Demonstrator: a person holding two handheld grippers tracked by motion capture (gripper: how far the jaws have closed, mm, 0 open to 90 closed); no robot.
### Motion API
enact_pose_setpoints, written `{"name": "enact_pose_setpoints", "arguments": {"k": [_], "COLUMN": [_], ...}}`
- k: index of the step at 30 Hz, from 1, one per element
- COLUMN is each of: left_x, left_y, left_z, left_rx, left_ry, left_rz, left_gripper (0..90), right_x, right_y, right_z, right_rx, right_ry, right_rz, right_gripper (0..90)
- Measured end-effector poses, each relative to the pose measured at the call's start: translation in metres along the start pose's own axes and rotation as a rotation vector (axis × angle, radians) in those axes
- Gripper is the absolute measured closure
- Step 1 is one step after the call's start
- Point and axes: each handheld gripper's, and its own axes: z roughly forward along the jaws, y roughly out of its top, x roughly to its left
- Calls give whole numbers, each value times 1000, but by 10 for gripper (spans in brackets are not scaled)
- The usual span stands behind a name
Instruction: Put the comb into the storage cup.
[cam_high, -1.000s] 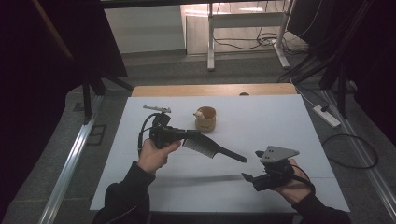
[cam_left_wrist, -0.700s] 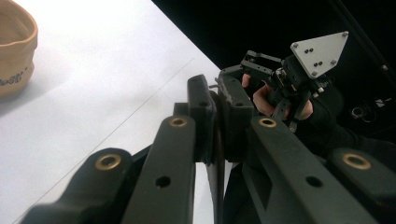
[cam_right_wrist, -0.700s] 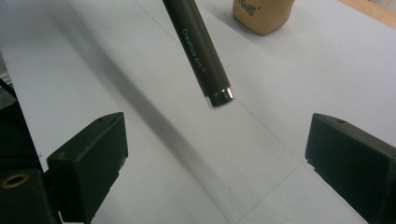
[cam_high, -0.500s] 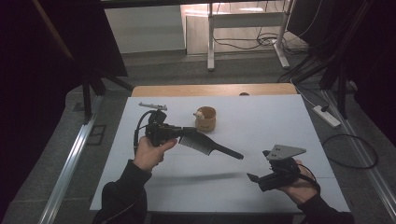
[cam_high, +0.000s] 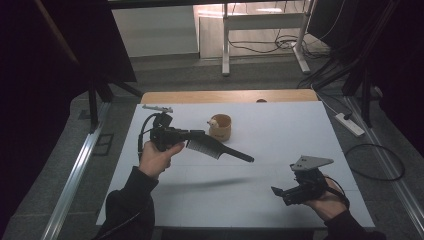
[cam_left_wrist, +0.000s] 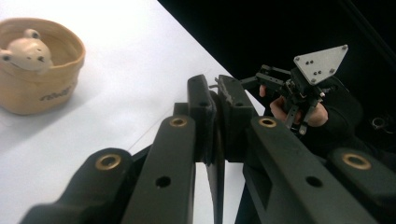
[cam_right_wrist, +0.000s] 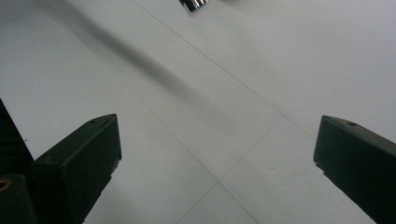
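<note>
My left gripper (cam_high: 192, 137) is shut on a black comb (cam_high: 217, 148), held level above the white table with its handle pointing right. In the left gripper view the jaws pinch the comb (cam_left_wrist: 216, 182) between them. A tan cup (cam_high: 221, 127) with a small bear figure on its rim stands just behind the comb, and it is at upper left in the left gripper view (cam_left_wrist: 37, 70). My right gripper (cam_high: 279, 193) hovers low near the table's front right. Its jaws have just been opening and stand wide apart (cam_right_wrist: 217, 140), with nothing between them.
The white board (cam_high: 280, 125) lies on a wooden table (cam_high: 225, 96). The comb's shadow falls across the board's middle. A power strip (cam_high: 350, 125) and cables lie on the floor at right. A metal rail (cam_high: 75, 180) runs along the left.
The left gripper and the comb have shifted slightly left. The right gripper has drawn a little toward the front right, away from the comb's tip.
</note>
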Motion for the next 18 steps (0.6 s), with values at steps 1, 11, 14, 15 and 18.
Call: {"name": "enact_pose_setpoints", "arguments": {"k": [1,11,14,15,18], "left_x": [1,5,6,7,8], "left_y": [1,9,11,12,14], "left_z": [-1,-15,-20,-22,-26], "left_rx": [-2,-22,-29,-32,-38], "left_ry": [4,34,41,43,50], "left_rz": [-1,-7,-6,-6,-9], "left_gripper": [839,839,839,839,839], "right_x": [-1,-9,-9,-9,-9], "right_y": [-1,-15,-18,-19,-22], "right_z": [-1,-12,-14,-15,-18], "right_rx": [2,6,10,10,9], "right_ry": [-4,-65,-74,-75,-80], "right_rz": [8,70,81,85,96], "right_gripper": [8,0,0,0,0]}}
